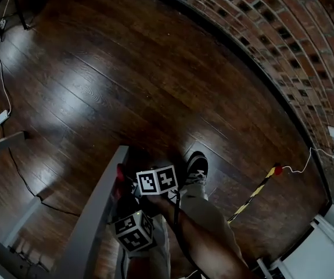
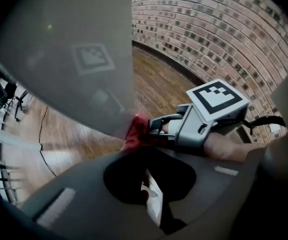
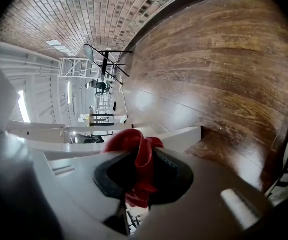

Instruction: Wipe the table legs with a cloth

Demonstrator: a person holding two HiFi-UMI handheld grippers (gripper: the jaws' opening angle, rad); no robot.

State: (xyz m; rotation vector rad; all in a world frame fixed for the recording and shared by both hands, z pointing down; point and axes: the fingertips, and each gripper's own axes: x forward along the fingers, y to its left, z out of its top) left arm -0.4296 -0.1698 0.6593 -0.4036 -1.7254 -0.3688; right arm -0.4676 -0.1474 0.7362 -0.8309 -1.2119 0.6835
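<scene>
Contact is what counts here: the right claw [image 3: 139, 181] pinches the red cloth [image 3: 132, 146] against the grey counter leg [image 1: 97, 214], so slide it firmly lengthwise. The left claw [image 2: 151, 196] looks pressed together, empty.

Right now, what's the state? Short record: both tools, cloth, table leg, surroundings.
left tool: jaws look closed, nothing between them
right tool: shut on the cloth
cloth: red, bunched, appears to rest against the table leg
table leg: grey, close beside both tools
floor: dark wood planks
wall: brick
shoe: the person's, on the floor near the leg
</scene>
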